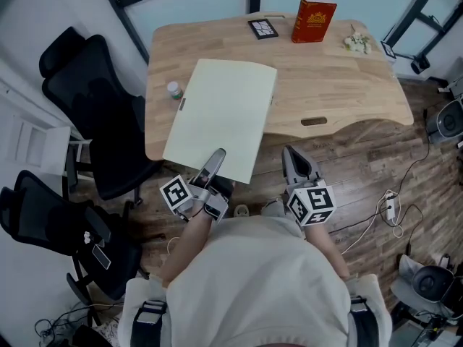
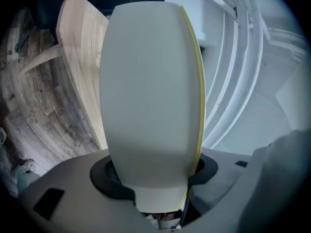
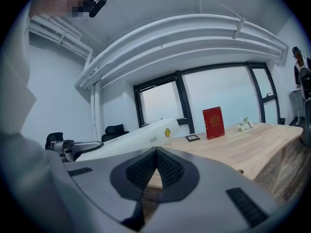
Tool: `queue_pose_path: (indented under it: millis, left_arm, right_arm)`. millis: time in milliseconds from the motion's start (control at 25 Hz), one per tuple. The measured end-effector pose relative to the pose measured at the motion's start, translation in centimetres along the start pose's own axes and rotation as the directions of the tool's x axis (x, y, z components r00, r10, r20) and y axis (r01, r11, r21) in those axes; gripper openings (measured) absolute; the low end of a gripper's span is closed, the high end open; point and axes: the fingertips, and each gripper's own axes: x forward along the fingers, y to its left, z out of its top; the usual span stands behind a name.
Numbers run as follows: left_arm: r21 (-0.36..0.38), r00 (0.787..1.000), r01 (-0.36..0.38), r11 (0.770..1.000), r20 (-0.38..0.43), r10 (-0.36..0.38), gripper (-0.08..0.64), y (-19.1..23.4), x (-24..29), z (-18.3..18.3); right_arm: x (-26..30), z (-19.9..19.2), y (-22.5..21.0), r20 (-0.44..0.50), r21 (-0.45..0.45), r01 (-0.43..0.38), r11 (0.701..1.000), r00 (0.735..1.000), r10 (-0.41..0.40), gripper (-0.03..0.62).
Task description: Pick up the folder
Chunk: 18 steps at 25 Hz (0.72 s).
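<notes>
A pale cream folder (image 1: 221,118) with a yellow edge lies slanted over the left part of the wooden table (image 1: 340,85), and its near end overhangs the front edge. My left gripper (image 1: 215,157) is shut on that near end. In the left gripper view the folder (image 2: 150,91) fills the middle and runs down between the jaws of the left gripper (image 2: 154,171). My right gripper (image 1: 291,156) is shut and holds nothing, just right of the folder at the table's front. From the right gripper (image 3: 156,150) the folder (image 3: 141,136) shows side-on at the left.
A red book (image 1: 313,19) stands at the table's far edge beside a small picture frame (image 1: 262,28) and white flowers (image 1: 357,43). A small bottle (image 1: 174,90) sits left of the folder. Black office chairs (image 1: 94,107) stand to the left. A power strip (image 1: 391,207) lies on the floor.
</notes>
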Motion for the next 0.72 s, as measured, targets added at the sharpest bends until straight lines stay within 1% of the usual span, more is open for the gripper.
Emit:
queue_pose_path:
  millis: [480,720]
  left_arm:
    - [-0.007,1.0,0.006,1.0,-0.005,-0.006,0.287,-0.18,0.21,-0.08]
    - [-0.008,1.0,-0.005,1.0,-0.012,0.005,0.287,0.0,0.65,-0.1]
  right_arm:
    - [0.2,0.42,0.51,0.014,-0.02,-0.021,1.0,1.0,0.022,0.018]
    - [0.45,0.78,0.29,0.017,-0.026,-0.024,0.999,1.0,0.025,0.018]
